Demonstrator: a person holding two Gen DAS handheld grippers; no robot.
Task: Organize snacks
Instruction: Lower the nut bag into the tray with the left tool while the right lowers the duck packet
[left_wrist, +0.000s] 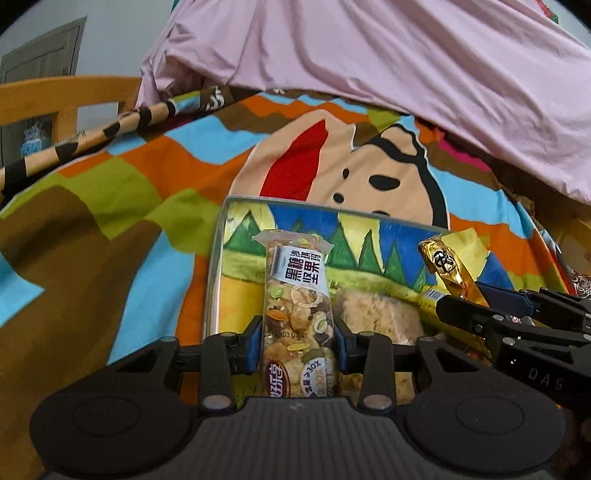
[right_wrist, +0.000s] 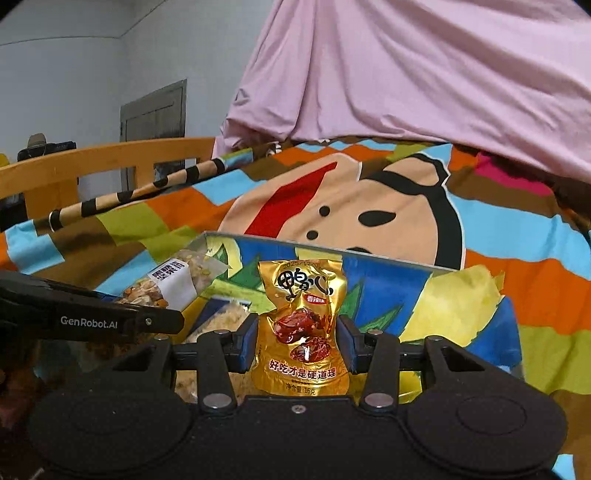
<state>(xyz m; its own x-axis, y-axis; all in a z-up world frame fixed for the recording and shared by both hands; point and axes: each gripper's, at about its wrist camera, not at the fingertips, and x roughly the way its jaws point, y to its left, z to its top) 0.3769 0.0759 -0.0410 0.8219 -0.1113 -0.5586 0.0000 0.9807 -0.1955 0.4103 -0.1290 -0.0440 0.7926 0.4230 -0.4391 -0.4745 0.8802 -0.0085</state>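
My left gripper (left_wrist: 298, 339) is shut on a clear-wrapped nut bar (left_wrist: 295, 295), held lengthwise above a metal tin (left_wrist: 218, 258) with a painted mountain scene inside. My right gripper (right_wrist: 300, 341) is shut on a gold snack packet (right_wrist: 301, 328), upright over the same tin (right_wrist: 369, 254). In the left wrist view the right gripper (left_wrist: 465, 301) comes in from the right with the gold packet (left_wrist: 447, 266). The right wrist view has the left gripper's arm (right_wrist: 92, 317) at the left, with the nut bar (right_wrist: 173, 280). A pale flaky snack (left_wrist: 376, 317) lies in the tin.
The tin rests on a bright cartoon-print bedsheet (left_wrist: 129, 177). A pink quilt (left_wrist: 369, 55) is heaped behind it. A striped stick-like object (left_wrist: 74, 147) lies at the far left by a wooden bed rail (left_wrist: 55, 92). A yellow paper piece (right_wrist: 454, 302) sits at the tin's right edge.
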